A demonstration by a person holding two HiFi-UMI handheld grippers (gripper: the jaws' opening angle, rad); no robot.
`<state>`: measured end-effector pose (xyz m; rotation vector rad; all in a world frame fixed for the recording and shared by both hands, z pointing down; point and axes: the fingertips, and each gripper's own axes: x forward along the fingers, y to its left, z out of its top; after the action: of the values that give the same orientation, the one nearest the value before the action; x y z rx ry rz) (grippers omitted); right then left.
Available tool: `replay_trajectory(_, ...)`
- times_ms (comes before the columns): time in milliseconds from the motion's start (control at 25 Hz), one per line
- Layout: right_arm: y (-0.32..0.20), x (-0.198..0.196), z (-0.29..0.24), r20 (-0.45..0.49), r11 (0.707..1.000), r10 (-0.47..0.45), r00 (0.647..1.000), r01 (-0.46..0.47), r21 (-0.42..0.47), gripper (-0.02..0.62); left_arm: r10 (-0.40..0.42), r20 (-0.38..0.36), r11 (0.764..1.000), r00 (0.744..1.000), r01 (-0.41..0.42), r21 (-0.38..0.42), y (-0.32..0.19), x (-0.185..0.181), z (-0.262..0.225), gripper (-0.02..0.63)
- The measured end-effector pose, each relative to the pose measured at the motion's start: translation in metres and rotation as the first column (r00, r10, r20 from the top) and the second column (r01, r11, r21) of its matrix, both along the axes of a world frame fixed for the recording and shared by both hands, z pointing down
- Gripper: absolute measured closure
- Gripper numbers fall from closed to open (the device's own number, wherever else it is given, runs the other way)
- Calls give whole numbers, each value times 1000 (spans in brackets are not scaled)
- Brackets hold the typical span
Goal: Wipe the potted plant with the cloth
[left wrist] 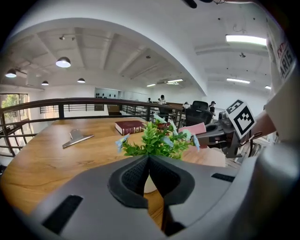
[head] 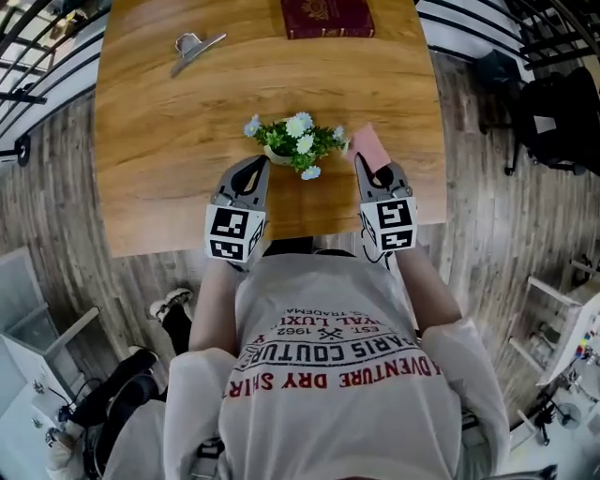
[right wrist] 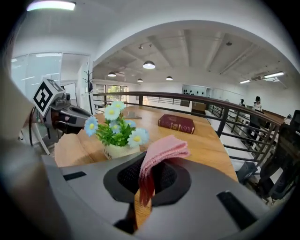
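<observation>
A small white pot with green leaves and pale blue and white flowers, the potted plant [head: 295, 145], stands near the front edge of the wooden table [head: 169, 141]. My left gripper [head: 259, 165] is shut with nothing in it, just left of the plant [left wrist: 157, 143]. My right gripper [head: 362, 165] sits just right of the plant [right wrist: 117, 133] and is shut on a folded pink cloth [head: 367, 145], which sticks up out of the jaws [right wrist: 159, 154]. Neither gripper touches the plant.
A dark red book [head: 327, 18] lies at the table's far edge. A metal clip [head: 194, 47] lies at the far left. A black railing [right wrist: 220, 112] runs beyond the table. The person's torso stands against the near edge.
</observation>
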<state>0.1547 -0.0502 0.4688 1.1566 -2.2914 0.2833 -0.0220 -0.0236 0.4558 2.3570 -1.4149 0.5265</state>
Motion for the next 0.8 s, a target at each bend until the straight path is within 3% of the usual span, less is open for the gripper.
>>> replay_trajectory(440,-28,-44,58,-78,987,-122,989,113,-110,560,94,-65,993,994,-98,-71,-16,15,29,589)
replay_trajectory(800,-26,-63,74,-95,963,-254,963,242,-123,560,91,-85,995,992,-94,-37,-17,16,29,590)
